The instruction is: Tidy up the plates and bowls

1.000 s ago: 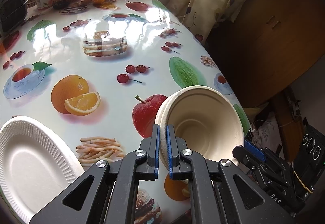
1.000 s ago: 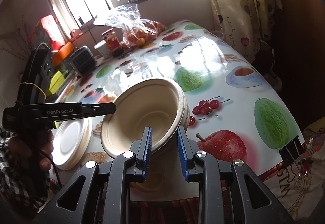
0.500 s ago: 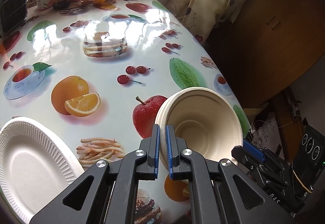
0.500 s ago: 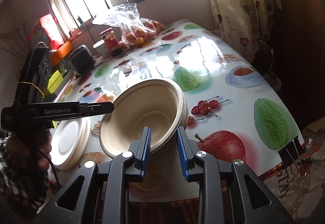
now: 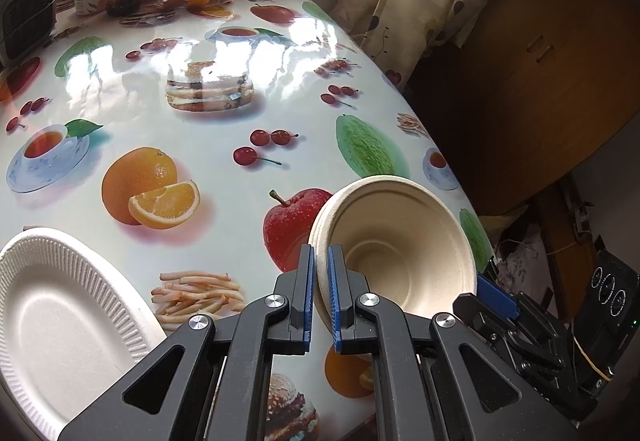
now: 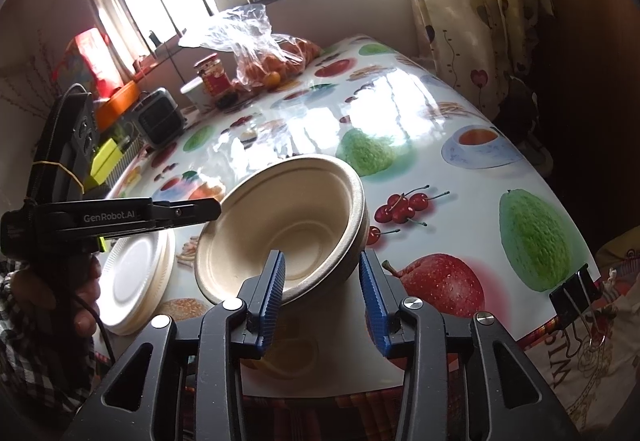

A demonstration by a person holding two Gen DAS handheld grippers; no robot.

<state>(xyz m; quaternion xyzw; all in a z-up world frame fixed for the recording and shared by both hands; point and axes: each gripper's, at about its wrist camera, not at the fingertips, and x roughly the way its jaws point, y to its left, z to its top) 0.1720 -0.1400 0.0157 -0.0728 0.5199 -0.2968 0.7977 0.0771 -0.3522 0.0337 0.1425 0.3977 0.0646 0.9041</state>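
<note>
Above the table (image 5: pixel 224 145), left hand-held gripper (image 5: pixel 319 293) pinches stacked bowls (image 5: pixel 400 241); right hand-held gripper (image 6: pixel 322 291), just opening, straddles them untouched.

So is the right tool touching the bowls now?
Apart. The right wrist view shows the right tool, just opened, with both pads clear of the bowls.

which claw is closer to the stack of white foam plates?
Left. The left claw, shut on the rim of the tilted beige pulp bowl, sits just beside the white foam plates. The right claw, open, is on the bowl's far side.
</note>
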